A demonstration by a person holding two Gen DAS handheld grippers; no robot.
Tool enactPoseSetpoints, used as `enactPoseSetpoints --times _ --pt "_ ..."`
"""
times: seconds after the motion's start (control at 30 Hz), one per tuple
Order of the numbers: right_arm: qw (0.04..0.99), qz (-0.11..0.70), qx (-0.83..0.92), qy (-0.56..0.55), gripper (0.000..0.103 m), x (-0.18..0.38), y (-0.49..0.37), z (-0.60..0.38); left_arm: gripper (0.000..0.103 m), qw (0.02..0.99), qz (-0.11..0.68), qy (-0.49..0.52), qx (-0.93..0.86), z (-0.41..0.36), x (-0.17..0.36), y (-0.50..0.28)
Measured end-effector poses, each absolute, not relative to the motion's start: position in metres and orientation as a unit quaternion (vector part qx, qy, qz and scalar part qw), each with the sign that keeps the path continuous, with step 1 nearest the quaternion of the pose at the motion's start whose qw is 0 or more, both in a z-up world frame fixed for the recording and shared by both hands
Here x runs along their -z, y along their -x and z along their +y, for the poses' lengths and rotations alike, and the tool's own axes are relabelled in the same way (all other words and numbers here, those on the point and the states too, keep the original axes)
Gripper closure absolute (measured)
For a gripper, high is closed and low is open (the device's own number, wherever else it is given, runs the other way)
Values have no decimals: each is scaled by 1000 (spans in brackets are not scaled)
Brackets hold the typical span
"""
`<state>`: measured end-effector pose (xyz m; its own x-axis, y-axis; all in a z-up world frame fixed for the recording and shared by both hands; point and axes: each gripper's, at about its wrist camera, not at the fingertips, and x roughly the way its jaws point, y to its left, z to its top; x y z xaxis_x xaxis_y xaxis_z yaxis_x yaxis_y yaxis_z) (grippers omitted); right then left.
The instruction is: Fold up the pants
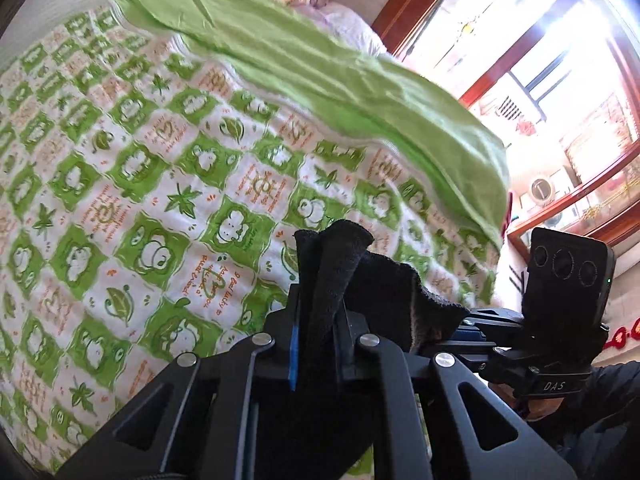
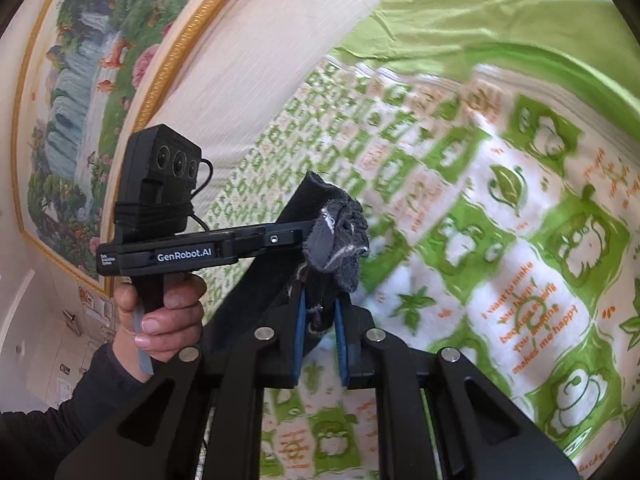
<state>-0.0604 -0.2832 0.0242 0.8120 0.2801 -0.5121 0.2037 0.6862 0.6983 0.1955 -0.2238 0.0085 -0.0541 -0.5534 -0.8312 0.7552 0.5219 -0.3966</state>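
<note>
The pants are black fabric, held up above the bed by both grippers. In the left wrist view my left gripper [image 1: 318, 320] is shut on a bunched fold of the black pants [image 1: 360, 280], which rises between the blue-padded fingers. The right gripper [image 1: 560, 320] shows at the right of that view, close beside. In the right wrist view my right gripper [image 2: 320, 312] is shut on a frayed grey-black edge of the pants [image 2: 340, 236]. The left gripper [image 2: 276, 240] and its hand show at left, touching the same fabric. Most of the pants hang out of sight.
A bed with a white quilt [image 1: 140, 200] printed with green frog squares lies below. A plain green sheet [image 1: 320, 72] lies along its far side. A window with red wooden frames [image 1: 540, 80] is at right; a gold-framed picture [image 2: 100, 80] hangs on the wall.
</note>
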Motion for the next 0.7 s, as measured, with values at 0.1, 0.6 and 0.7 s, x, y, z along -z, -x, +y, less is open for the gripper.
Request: enactPoseSetpoints --times 0.1,0.6,0.7 --pt "877 291 -50 -380 88 -43 58 -272 93 697 524 -73 484 -210 -32 -190" --pt "900 274 -197 -275 88 -107 14 -181 93 768 450 18 456 -81 -90 -155" --pt "895 284 -223 -263 88 -106 4 -164 93 776 445 48 445 -52 -83 -154"
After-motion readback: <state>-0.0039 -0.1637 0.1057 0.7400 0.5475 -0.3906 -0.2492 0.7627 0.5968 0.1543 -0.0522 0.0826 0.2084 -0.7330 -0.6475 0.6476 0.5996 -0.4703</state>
